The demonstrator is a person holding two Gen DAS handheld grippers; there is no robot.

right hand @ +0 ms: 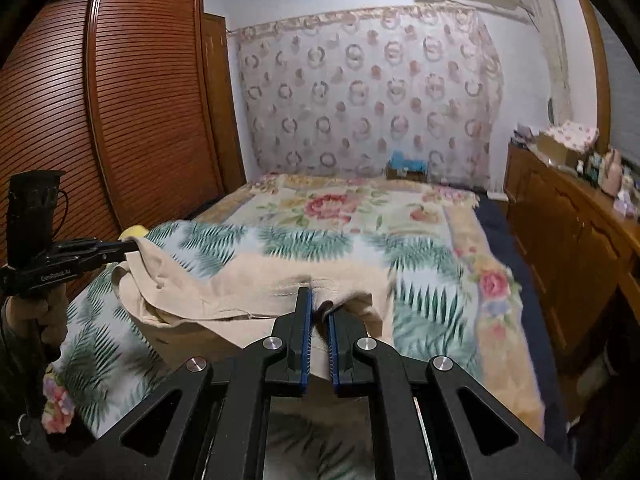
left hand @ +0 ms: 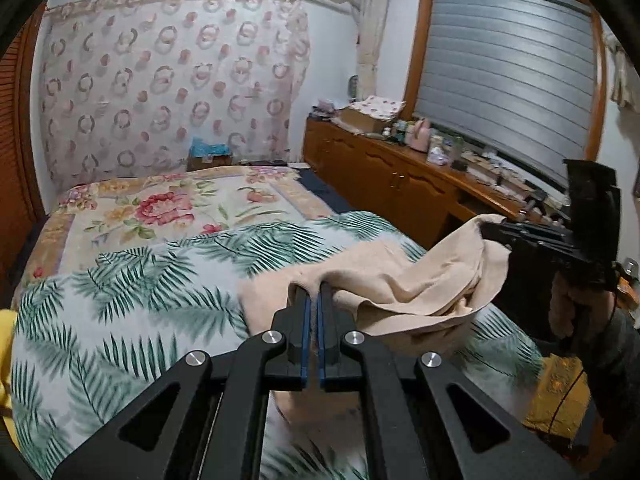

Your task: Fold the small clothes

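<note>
Over on the far left, the louvred wooden wardrobe stood tall beside the bed, and the left gripper was there in the right wrist view, its jaws clamped on one edge of the beige garment. From its own camera the left gripper showed the same story: blue-lined jaws nearly together, cloth pinched between them. The beige garment was lifted at both ends and sagged in the middle, its lower part draped onto the palm-leaf blanket at the near end of the bed. Beyond that blanket lay the floral bedspread, and behind it the patterned curtain covered the back wall.

Moving across, the right gripper had its jaws squeezed onto a bunched fold of the garment's seamed edge, fabric caught between the blue pads. In the left wrist view the right gripper sat off to the right, holding the far raised corner, the cloth stretched between the two tools. Further right ran the wooden cabinet, its worktop cluttered with small items, below the shuttered window.
</note>
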